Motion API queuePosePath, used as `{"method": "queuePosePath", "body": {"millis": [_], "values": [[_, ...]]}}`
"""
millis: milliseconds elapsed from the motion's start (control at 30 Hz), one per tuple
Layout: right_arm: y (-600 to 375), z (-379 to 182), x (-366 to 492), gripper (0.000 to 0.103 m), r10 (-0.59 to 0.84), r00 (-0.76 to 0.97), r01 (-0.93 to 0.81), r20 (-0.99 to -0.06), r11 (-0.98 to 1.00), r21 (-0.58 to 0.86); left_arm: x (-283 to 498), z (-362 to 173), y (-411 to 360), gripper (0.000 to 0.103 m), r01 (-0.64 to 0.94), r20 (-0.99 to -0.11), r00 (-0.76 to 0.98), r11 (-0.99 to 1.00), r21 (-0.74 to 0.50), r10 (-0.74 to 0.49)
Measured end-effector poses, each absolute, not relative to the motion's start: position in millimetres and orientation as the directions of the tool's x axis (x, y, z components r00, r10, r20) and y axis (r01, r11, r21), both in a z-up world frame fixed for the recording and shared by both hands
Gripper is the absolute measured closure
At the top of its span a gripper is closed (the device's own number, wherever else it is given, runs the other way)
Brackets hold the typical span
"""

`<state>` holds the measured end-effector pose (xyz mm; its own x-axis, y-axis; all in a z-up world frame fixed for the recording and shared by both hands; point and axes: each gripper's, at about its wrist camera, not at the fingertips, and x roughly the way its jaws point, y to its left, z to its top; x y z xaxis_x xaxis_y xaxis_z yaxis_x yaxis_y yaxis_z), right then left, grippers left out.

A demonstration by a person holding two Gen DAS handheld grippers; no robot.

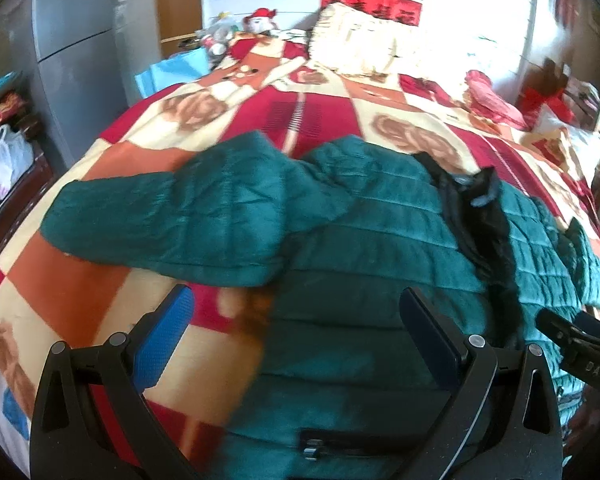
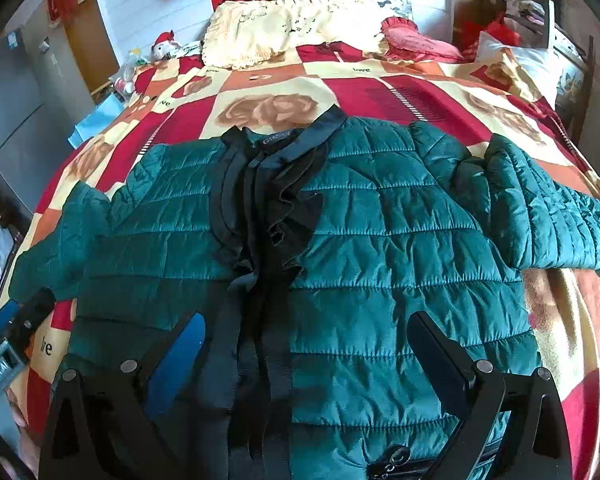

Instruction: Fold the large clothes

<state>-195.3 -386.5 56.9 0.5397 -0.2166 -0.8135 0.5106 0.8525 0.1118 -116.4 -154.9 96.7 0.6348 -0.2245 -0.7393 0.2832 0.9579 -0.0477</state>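
A teal quilted jacket [image 2: 380, 240] with a black lining and collar [image 2: 260, 184] lies spread front-up on the bed, sleeves out to both sides. In the left wrist view the jacket [image 1: 340, 240] has its left sleeve [image 1: 160, 224] lying across the quilt. My left gripper [image 1: 296, 316] hovers open over the jacket's lower left edge, holding nothing. My right gripper [image 2: 306, 340] hangs open above the jacket's lower front beside the black opening, also holding nothing. The other tool shows at the edge of each view: the right one [image 1: 580, 344] and the left one [image 2: 16, 332].
The bed carries a red, orange and cream checked quilt [image 2: 340, 88] with cream pillows [image 2: 284, 28] and a pink cushion [image 2: 416, 44] at the head. A grey fridge [image 1: 72, 40] and a white bag [image 1: 12, 156] stand to the left. Clutter fills the right bedside [image 2: 520, 28].
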Motion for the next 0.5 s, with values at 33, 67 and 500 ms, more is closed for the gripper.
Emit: {"method": "queuePosePath", "body": {"millis": [33,67,500], "values": [[-386.2,56.7,-194.6,0.003,-0.22,0.536,0.511,-0.815,0.853,0.106,-111.9,97.3,-145.4,0.0,0.267,-0.741,0.636,0.962,-0.052,-0.216],[-386.2,56.6,-193.8,0.003,-0.221,0.534,0.512,-0.816,0.853,0.103,-106.8,97.7,-134.4,0.0,0.247,-0.74,0.64,0.967,-0.056,-0.206],[-389.3,54.4,-183.9,0.003,-0.227,0.521,0.511,-0.823,0.855,0.088,-27.7,67.1,34.4,0.001,-0.182,-0.794,0.607,0.967,-0.177,-0.031]]}}
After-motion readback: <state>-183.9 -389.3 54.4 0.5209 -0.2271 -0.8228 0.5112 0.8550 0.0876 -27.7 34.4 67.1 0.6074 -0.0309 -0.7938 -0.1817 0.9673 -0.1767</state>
